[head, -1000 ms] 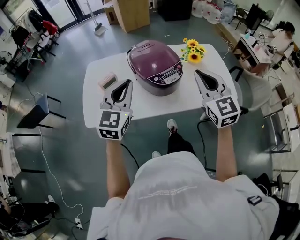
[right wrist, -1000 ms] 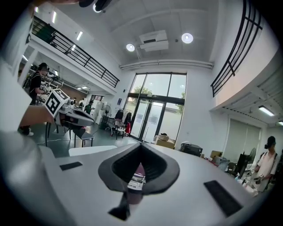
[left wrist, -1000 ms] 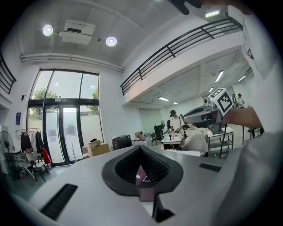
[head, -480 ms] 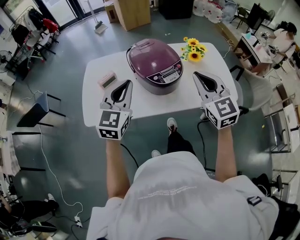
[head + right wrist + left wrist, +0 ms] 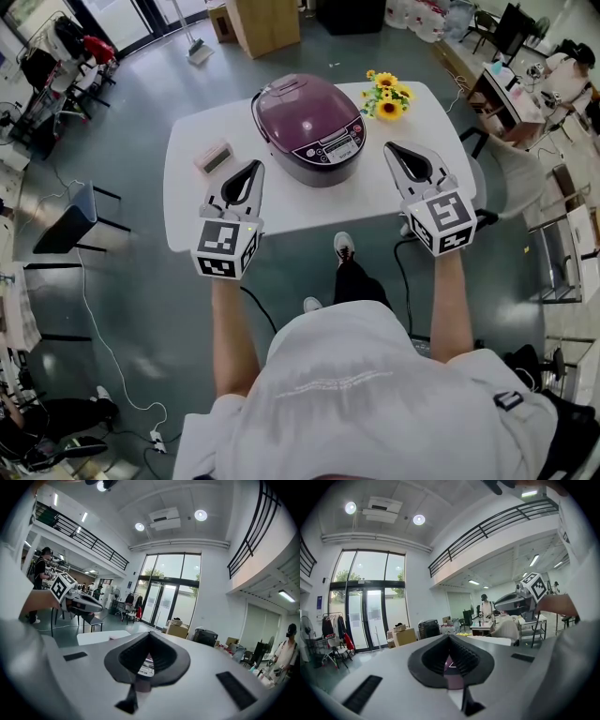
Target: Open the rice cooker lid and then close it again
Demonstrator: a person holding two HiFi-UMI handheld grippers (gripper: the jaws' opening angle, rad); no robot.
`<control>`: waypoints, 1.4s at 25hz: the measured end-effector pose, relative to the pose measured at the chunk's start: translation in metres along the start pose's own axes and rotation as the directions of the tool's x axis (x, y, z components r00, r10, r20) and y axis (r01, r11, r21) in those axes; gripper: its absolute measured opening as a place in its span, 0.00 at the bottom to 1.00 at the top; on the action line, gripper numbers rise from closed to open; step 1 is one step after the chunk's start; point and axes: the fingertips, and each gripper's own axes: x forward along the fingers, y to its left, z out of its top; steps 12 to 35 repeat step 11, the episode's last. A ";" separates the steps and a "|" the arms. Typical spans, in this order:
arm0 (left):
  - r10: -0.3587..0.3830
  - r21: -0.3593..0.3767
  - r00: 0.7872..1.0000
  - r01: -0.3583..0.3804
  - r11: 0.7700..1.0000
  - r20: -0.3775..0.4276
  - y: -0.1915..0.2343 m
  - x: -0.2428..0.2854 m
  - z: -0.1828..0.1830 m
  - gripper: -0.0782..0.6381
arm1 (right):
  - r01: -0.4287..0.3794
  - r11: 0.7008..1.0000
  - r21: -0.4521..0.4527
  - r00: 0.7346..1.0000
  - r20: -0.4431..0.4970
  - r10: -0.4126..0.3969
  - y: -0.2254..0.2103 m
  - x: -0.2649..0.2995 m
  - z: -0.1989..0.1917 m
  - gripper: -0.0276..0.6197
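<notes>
- I hold my left tongs [image 5: 253, 169] and right tongs [image 5: 392, 148] pressed together, gripping nothing.
- The rice cooker [image 5: 328, 155], its lid [image 5: 300, 111] shut, sits on the bench [image 5: 281, 202] between their tips.

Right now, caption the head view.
Left hand-held gripper and right hand-held gripper, both shut, flank closed rice cooker on table.

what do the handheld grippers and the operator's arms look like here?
Left gripper and right gripper match: pale grey teardrop-shaped shells, black ribbed pads inside, a cube of black-and-white square markers at the back. No cables visible on them. Operator wears a white short-sleeved shirt.
</notes>
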 end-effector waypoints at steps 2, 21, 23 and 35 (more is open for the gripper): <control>-0.003 -0.003 1.000 0.003 1.000 -0.001 0.000 0.000 0.000 0.13 | 0.000 1.000 -0.001 1.000 -0.004 0.000 0.000 0.001 0.000 0.08; -0.007 -0.011 1.000 0.007 1.000 -0.007 0.004 0.001 -0.006 0.13 | -0.004 1.000 0.000 1.000 -0.017 0.004 0.003 0.007 -0.003 0.08; -0.007 -0.011 1.000 0.007 1.000 -0.007 0.004 0.001 -0.006 0.13 | -0.004 1.000 0.000 1.000 -0.017 0.004 0.003 0.007 -0.003 0.08; -0.007 -0.011 1.000 0.007 1.000 -0.007 0.004 0.001 -0.006 0.13 | -0.004 1.000 0.000 1.000 -0.017 0.004 0.003 0.007 -0.003 0.08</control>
